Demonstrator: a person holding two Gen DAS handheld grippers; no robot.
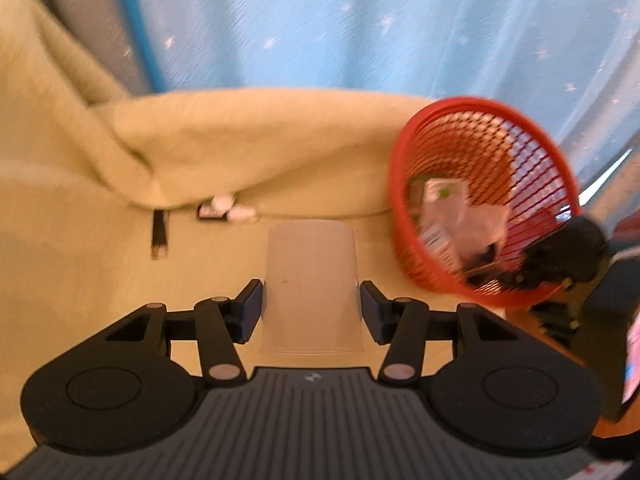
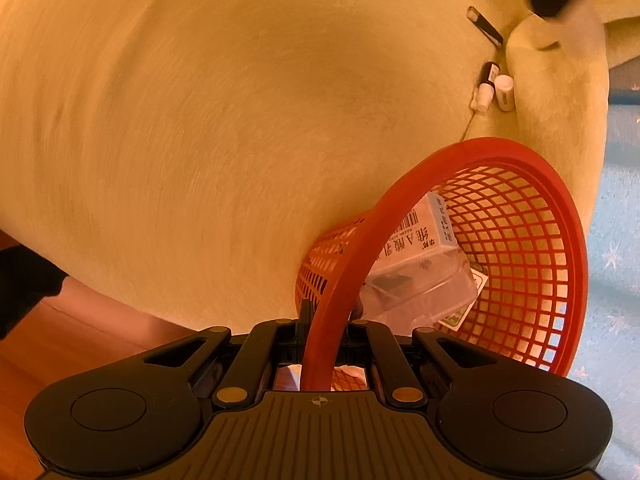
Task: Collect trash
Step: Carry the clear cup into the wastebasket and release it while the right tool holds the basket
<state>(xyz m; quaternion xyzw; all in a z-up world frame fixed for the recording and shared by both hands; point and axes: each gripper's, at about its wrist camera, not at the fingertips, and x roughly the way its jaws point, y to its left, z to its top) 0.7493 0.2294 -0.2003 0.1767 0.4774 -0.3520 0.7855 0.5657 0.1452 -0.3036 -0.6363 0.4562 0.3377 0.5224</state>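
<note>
- Holding a cup, the left gripper has its two dark pads pressed against the cup's sides; the cup is translucent, smooth plastic, tapered, with its wide rim toward the camera and its base pointing away.
- The cup sits squarely between the left fingers, above a pale yellow blanket of soft, fuzzy weave that bunches into a thick fold behind it.
- The basket is red plastic, round, with an open lattice wall and a thick smooth rim; in the left view it tilts to the right of the cup, well apart from it, mouth turned toward the camera.
- The right gripper is clamped narrowly on the basket rim, which passes straight between its fingers, one finger inside the mesh wall and one outside.
- Inside the basket lie a white carton with a barcode and printed characters, a clear crinkled plastic pack beneath it, and further scraps too blurred to name.
- On the blanket near the fold lie two small white bottles and a thin dark stick.
- Behind hangs a blue curtain with small pale stars, sheer and smooth.
</note>
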